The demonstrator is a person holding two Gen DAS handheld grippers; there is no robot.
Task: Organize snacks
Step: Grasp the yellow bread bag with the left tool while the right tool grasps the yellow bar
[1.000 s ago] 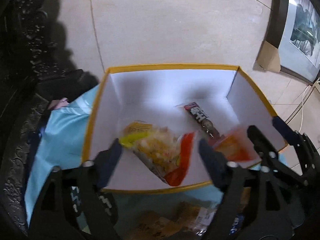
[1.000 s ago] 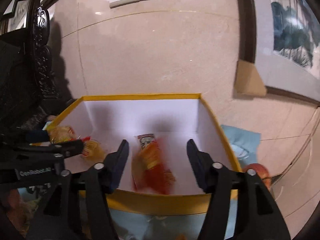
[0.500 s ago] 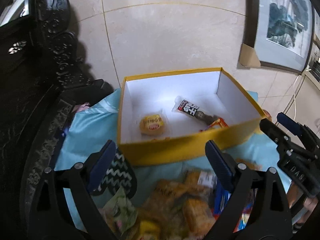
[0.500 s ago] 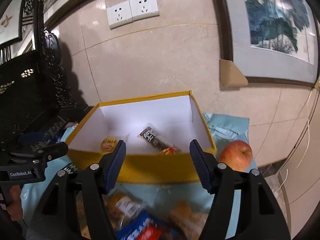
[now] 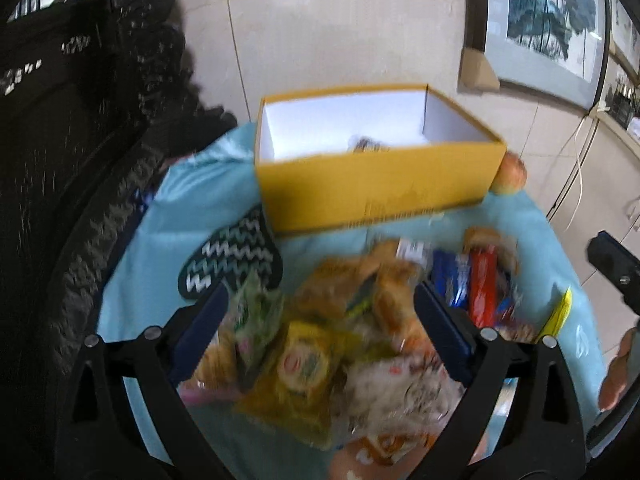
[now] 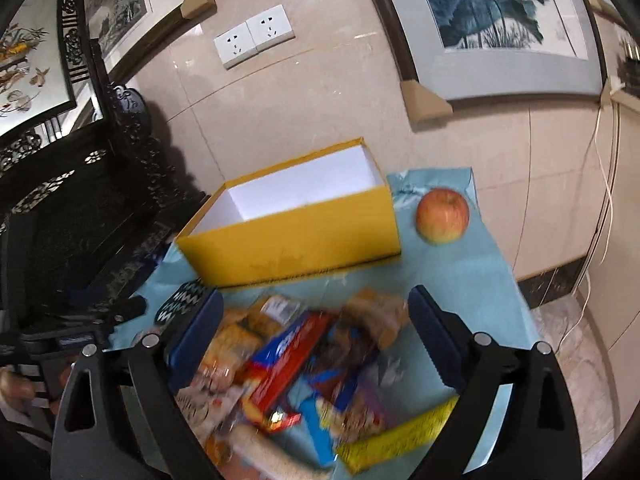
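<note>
A yellow box (image 5: 376, 192) with a white inside stands on a light blue cloth (image 5: 192, 200); a dark snack bar (image 5: 366, 145) shows inside it. The box also shows in the right wrist view (image 6: 296, 240). A pile of snack packets (image 5: 340, 340) lies in front of the box, and it also shows in the right wrist view (image 6: 296, 368). My left gripper (image 5: 320, 336) is open and empty above the pile. My right gripper (image 6: 312, 340) is open and empty above a blue and red packet (image 6: 288, 364).
A red apple (image 6: 442, 216) lies on the cloth right of the box. A black and white zigzag packet (image 5: 232, 264) lies left of the pile. Dark carved furniture (image 5: 72, 160) stands at the left. A tiled wall with framed pictures (image 6: 500, 28) and sockets (image 6: 254, 36) is behind.
Both grippers have pulled back from inside the box to above the snack pile in front of it. Both stay open and empty.
</note>
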